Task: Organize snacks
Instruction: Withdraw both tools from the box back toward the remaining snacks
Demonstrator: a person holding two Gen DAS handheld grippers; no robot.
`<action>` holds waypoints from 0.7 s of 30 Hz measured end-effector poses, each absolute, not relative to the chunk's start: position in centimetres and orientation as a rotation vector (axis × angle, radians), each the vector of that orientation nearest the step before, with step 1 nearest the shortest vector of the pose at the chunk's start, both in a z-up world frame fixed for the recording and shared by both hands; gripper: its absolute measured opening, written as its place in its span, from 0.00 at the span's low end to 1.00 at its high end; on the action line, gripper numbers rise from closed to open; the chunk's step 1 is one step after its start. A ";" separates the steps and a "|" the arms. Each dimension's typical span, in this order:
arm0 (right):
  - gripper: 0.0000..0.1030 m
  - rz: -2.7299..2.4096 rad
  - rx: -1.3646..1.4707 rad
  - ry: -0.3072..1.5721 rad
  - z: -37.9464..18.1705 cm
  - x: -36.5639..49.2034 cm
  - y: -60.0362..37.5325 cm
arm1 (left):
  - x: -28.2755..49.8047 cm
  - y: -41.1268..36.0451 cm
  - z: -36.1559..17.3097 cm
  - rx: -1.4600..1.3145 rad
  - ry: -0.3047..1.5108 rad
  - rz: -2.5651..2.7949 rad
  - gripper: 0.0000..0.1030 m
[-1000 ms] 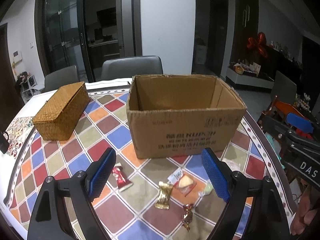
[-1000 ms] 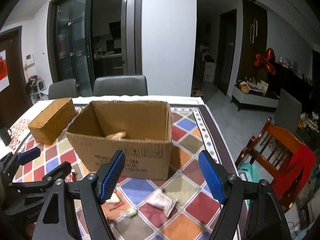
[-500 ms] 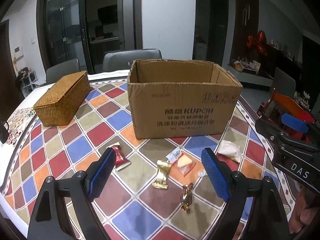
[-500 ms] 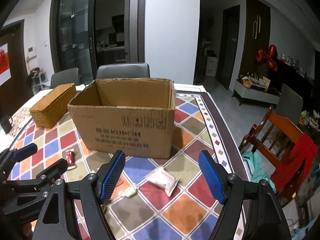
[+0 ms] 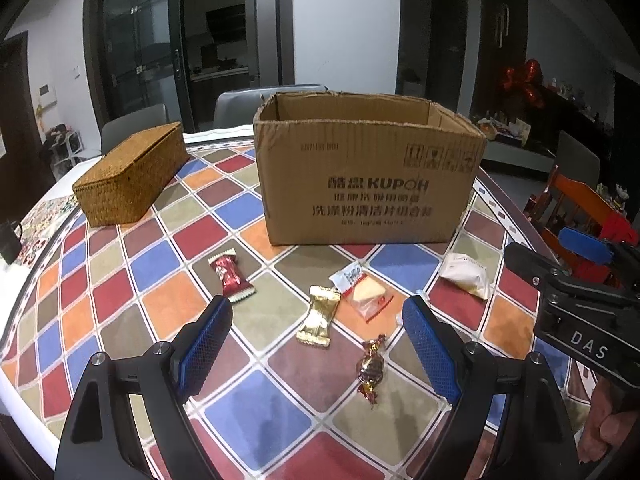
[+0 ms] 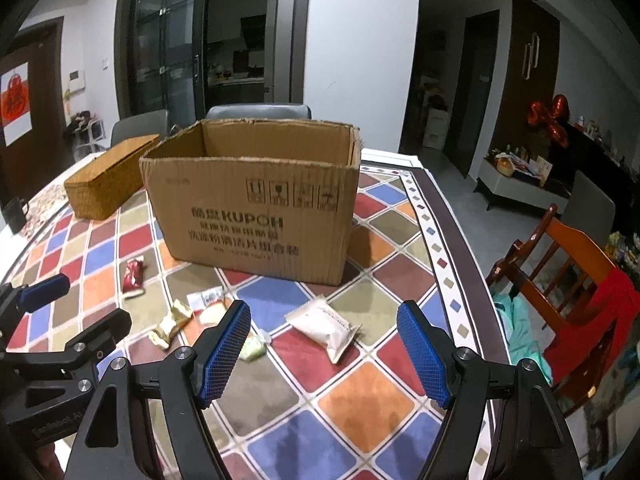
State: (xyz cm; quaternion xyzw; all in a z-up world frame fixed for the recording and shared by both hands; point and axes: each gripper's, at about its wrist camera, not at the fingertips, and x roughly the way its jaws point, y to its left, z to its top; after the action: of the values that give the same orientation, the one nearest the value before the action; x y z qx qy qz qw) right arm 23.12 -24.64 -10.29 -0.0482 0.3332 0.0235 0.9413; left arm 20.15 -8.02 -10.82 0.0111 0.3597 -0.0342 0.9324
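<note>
While both spread, left gripper (image 5: 316, 344), right gripper (image 6: 324, 346) hover.

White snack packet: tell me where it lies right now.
The white snack packet lies flat on the tablecloth in front of the cardboard box, near its right corner; in the right wrist view it sits between the open right gripper's fingers.

The tabletop (image 6: 362, 396) has a cloth of little squares in red, blue, orange and brown. Two grey chairs (image 6: 259, 111) stand behind it. A white wall (image 6: 360, 52) is in the middle, with dark glass doors (image 6: 168, 48) to its left. A wooden chair (image 6: 568, 264) with a red cloth sits on the right. A red balloon (image 6: 548, 118) shines near a dark cupboard (image 6: 532, 64). The floor (image 6: 472, 200) is grey.
</note>
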 end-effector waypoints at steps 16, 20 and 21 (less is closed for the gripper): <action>0.74 0.118 -0.152 0.732 -13.7 24.6 -25.6 | 19.0 -9.7 -13.7 0.021 0.731 -0.033 0.84; 0.74 0.149 -0.172 0.745 -14.5 25.3 -25.5 | 19.3 -10.2 -14.8 0.029 0.755 -0.031 0.83; 0.74 0.155 -0.175 0.749 -14.7 25.5 -25.4 | 19.5 -10.2 -15.2 0.025 0.765 -0.027 0.83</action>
State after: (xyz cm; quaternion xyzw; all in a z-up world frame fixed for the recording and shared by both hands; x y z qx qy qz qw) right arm 25.47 -25.44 -14.67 -0.0851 0.3648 0.0758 0.9241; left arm 19.50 -10.25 -15.17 0.0121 0.3733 -0.0134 0.9275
